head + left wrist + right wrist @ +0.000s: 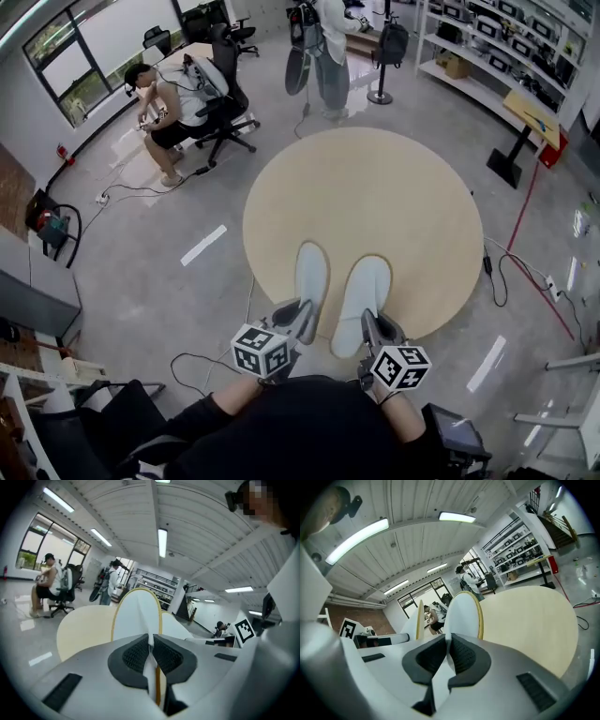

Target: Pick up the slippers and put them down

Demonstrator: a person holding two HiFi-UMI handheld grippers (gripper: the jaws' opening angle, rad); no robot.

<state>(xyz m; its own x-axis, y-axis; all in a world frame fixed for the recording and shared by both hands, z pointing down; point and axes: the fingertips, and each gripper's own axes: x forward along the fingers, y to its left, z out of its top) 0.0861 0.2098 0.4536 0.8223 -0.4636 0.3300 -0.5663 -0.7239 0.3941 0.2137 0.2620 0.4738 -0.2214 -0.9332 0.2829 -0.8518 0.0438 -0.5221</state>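
While left gripper [300,319] and right gripper [368,328] fingers each pinch a slipper [311,272] heel, the lift looks underway; next, lower both flat onto the counter [412,216]

Grey polished concrete floor [169,309], round pale wooden tabletop [375,206], dark-framed windows [84,56] far left, white metal shelving [497,47] far right.

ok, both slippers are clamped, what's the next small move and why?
Probably lower both together toward the round table before opening. The left gripper is shut on the left slipper, the right gripper on the right slipper, and both slippers seem to hang above the table's near edge, toes forward; releasing now would likely drop them.
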